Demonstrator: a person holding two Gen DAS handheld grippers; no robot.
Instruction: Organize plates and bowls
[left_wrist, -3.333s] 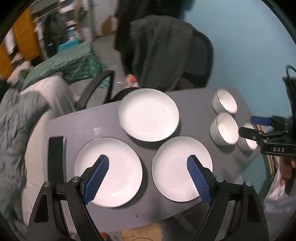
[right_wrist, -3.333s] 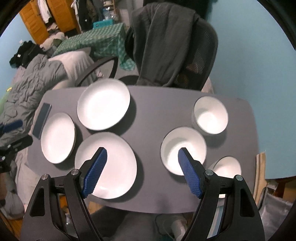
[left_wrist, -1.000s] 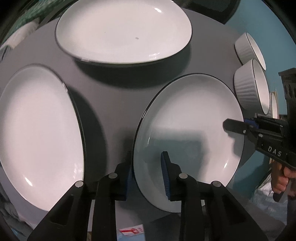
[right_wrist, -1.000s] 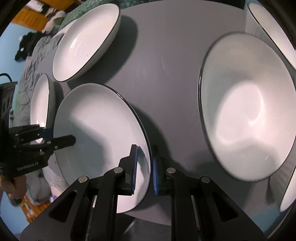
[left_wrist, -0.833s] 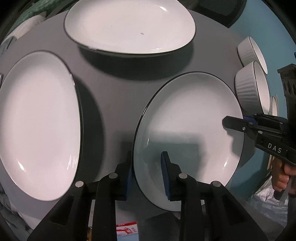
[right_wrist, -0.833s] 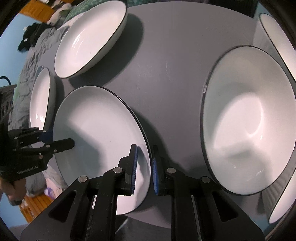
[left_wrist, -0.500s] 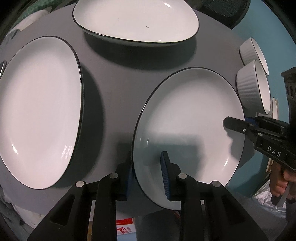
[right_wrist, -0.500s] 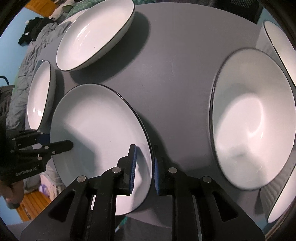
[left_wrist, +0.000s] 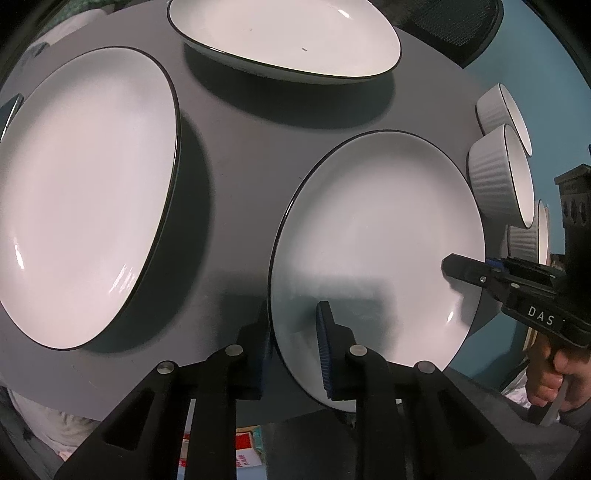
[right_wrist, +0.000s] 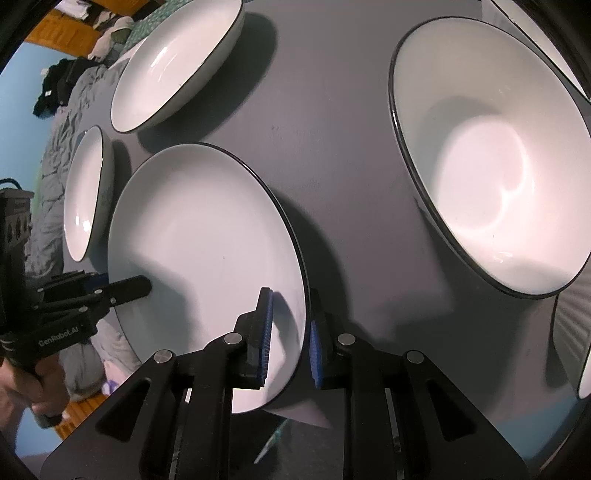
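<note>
Counting three white plates in the left wrist view: left plate (left_wrist: 85, 192) lying at nine o'clock, far plate (left_wrist: 288, 37) at twelve, near plate (left_wrist: 380, 240) at three. Counting three white bowls lining up farther out, between two and three o'clock: first bowl (left_wrist: 495, 110), second bowl (left_wrist: 491, 177), and third bowl (left_wrist: 524, 243), showing only a ribbed sliver, so probably a bowl. Seeing one grey table (left_wrist: 236, 155) carrying all six. Spotting two hands: right hand (left_wrist: 550, 376) at four o'clock there, left hand (right_wrist: 18, 387) at eight o'clock in the right wrist view.
</note>
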